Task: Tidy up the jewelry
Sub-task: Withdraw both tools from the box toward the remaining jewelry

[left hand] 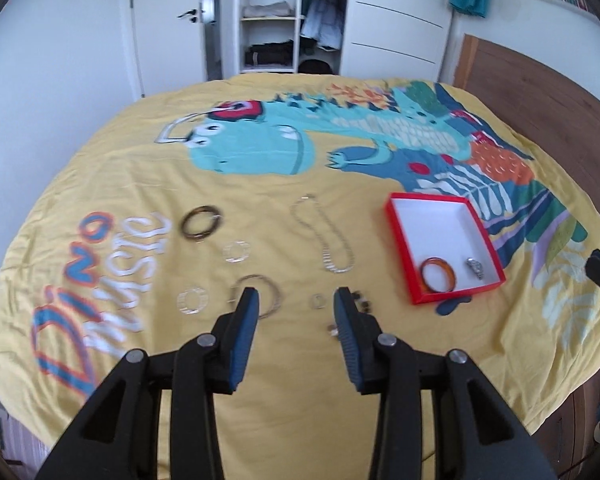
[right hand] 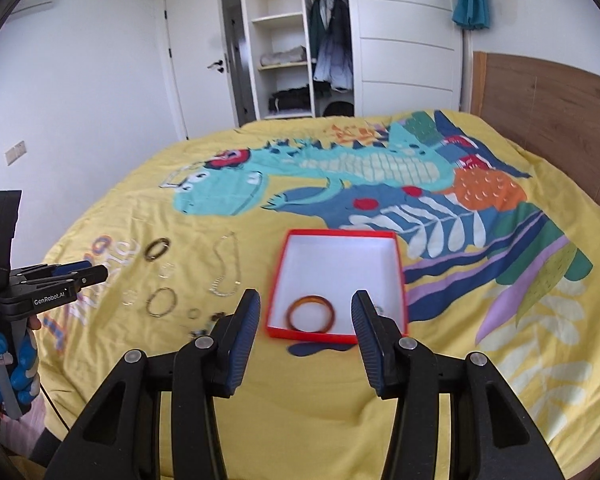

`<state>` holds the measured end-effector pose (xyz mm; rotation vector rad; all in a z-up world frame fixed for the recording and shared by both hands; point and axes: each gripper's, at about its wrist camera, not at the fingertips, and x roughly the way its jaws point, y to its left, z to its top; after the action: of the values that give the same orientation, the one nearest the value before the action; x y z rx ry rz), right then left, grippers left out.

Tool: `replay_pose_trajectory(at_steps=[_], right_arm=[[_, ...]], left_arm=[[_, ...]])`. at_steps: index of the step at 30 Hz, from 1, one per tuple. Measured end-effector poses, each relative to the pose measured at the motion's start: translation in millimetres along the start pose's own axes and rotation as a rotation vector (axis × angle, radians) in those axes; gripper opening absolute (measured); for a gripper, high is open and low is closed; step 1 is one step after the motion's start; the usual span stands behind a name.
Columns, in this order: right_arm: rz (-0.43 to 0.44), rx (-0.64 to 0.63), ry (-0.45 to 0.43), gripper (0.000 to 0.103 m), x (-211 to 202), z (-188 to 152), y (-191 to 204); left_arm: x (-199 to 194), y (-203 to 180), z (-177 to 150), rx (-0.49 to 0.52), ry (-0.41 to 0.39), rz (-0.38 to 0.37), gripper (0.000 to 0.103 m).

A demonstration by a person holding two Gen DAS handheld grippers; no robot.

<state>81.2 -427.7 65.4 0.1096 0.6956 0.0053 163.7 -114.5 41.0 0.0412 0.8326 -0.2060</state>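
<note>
Both grippers above bed (left hand: 260, 420), empty. Left gripper (left hand: 296, 304) jaws spread; right gripper (right hand: 305, 306) jaws spread. Red box (left hand: 400, 236) holds orange bangle (left hand: 438, 276) and silver piece (left hand: 476, 268). Chain necklace (left hand: 324, 236) loose on bedspread: light, limp, slippery; likely best pinched mid-strand. Dark bracelet (left hand: 200, 222) stiff, grip rim.

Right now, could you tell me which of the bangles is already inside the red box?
The orange bangle; it lies in the red box, while the dark brown and metal bangles remain on the bedspread.
</note>
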Motion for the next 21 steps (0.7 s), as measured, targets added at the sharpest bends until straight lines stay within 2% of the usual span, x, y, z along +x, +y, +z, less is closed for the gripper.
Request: replay_pose_trajectory(at_steps=[5, 10, 13, 21], right_arm=[[0.044, 0.014, -0.023, 0.051, -16, -8, 41], [0.088, 0.014, -0.003, 0.058, -2, -21, 73], [0.117, 0.006, 0.036, 0.066, 24, -32, 89], [0.172, -0.039, 0.188, 0.072, 115, -70, 124]], left_arm=[[-25, 67, -21, -0.081, -0.012, 0.057, 0.037], [-18, 100, -45, -0.135, 0.017, 0.067, 0.038], [3, 106, -59, -0.163, 0.056, 0.049, 0.038], [85, 91, -67, -0.18, 0.163, 0.018, 0.039]])
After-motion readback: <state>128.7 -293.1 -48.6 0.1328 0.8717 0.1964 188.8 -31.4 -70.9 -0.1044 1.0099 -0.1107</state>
